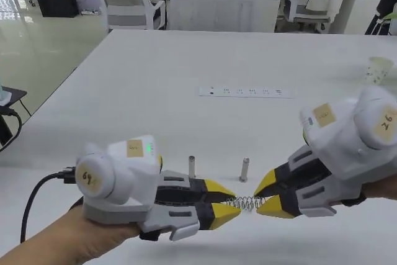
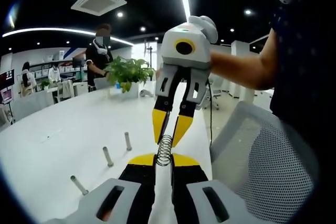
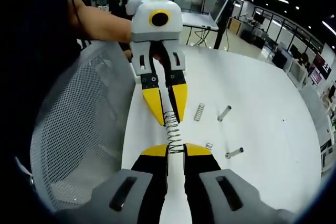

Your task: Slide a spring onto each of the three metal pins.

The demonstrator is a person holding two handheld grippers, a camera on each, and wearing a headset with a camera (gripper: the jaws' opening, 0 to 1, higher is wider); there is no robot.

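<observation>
Left gripper [image 1: 236, 202] and right gripper [image 1: 257, 203] pinch opposite ends of one spring [image 1: 247, 202].

White table [image 1: 155, 79] with the items resting on its surface. Three short metal pins [image 2: 107, 156] stand upright in a row, apart from one another. A loose spring [image 3: 199, 112] lies flat just beside one pin, and a smaller coil [image 3: 209, 146] sits near another, though it cannot be told whether it rests on the surface or on a pin. A white socket strip [image 1: 245, 92] lies flat near the table's middle, a paper cup [image 1: 379, 69] stands near the right edge, and a potted plant [image 2: 128, 73] stands at one end.
</observation>
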